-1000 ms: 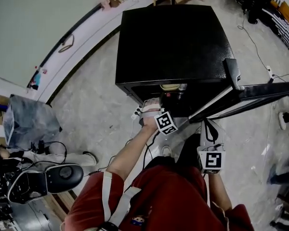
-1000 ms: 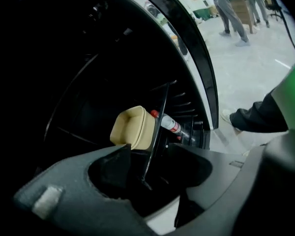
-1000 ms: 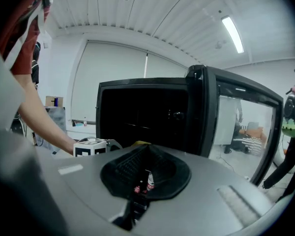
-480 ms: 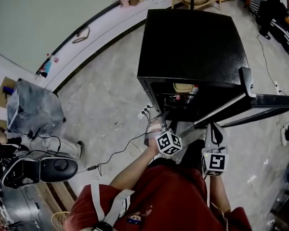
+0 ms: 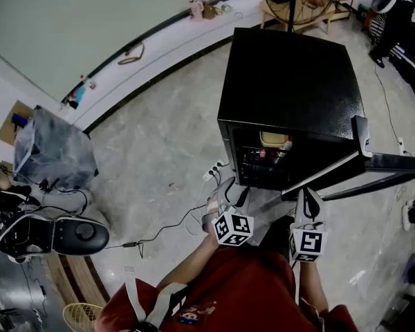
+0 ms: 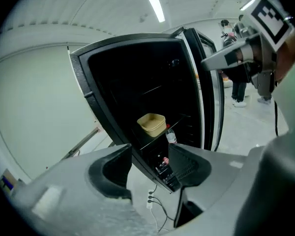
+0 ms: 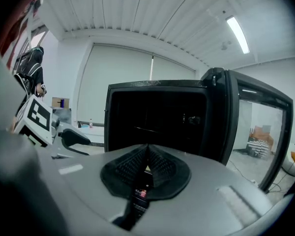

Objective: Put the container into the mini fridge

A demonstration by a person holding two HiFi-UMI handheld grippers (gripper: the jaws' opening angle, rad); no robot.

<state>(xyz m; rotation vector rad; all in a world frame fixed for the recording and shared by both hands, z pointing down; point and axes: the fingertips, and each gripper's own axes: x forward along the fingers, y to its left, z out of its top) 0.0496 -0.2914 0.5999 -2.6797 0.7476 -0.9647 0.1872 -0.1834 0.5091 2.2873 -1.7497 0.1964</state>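
Note:
The black mini fridge (image 5: 294, 81) stands on the floor with its door (image 5: 373, 168) swung open to the right. A beige container (image 5: 273, 140) sits on the upper shelf inside, with a small bottle (image 6: 171, 135) beside it. In the left gripper view the container (image 6: 151, 124) shows beyond the open jaws. My left gripper (image 5: 223, 191) is open and empty, a short way in front of the fridge opening. My right gripper (image 5: 308, 200) is shut on nothing and sits under the open door's edge. Its pads (image 7: 147, 157) press together in the right gripper view.
A white power strip (image 5: 216, 170) and cables lie on the floor by the fridge's left front corner. A grey covered bundle (image 5: 52, 151) and a dark device (image 5: 55, 235) are at the left. A wooden table (image 5: 304, 5) and a person (image 5: 401, 5) are behind the fridge.
Both grippers have drawn back from the fridge; the left gripper came away from the opening. The container stays on the shelf and the door stays open.

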